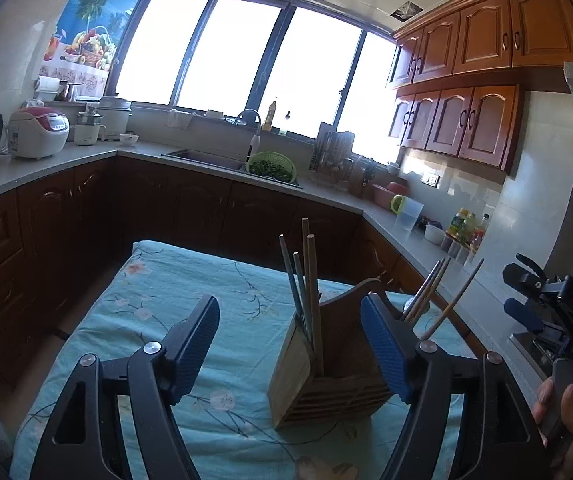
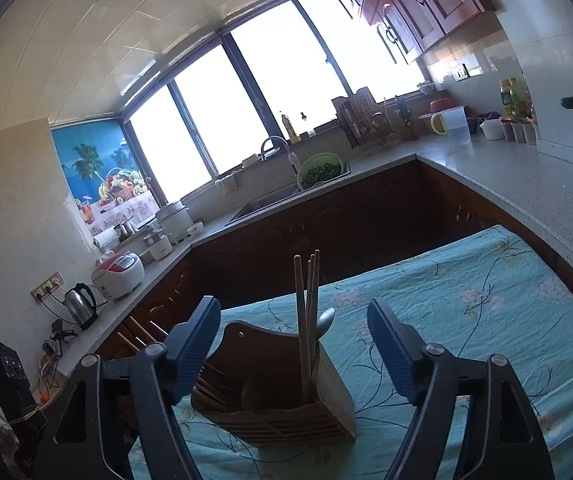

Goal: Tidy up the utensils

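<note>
1. While both grippers are hovering above the table point(image 1: 134, 312), which is covered by a light turquoise cloth with a floral branch print, neither is holding anything.
2. The left gripper point(image 1: 290, 344) is gaping wide, its blue-padded fingers point(image 1: 196, 344) spread apart with nothing between them but open air.
3. Just ahead of the left gripper, and a little toward its right finger, a slatted wooden utensil holder with a curved back panel point(image 1: 326, 384) is standing upright on the cloth.
4. A bundle of long wooden chopsticks point(image 1: 306, 280) is sticking up out of the holder's near compartment, directly ahead between the left gripper's fingers.
5. More chopsticks point(image 1: 426, 292) are leaning outward from the holder's far compartment, beyond the left gripper's right finger.
6. The right gripper point(image 2: 294, 352) is likewise standing wide open and empty, and in the left wrist view it is showing at the far right edge point(image 1: 526, 300), held by a hand point(image 1: 570, 420).
7. Straight ahead of the right gripper, between its fingers, the same holder point(image 2: 286, 408) is sitting with upright chopsticks point(image 2: 306, 320) and the bowl of a metal spoon point(image 2: 324, 320) in its nearer right compartment.
8. Further chopsticks point(image 2: 214, 392) are lying slanted in the compartment close behind the right gripper's left finger.
</note>
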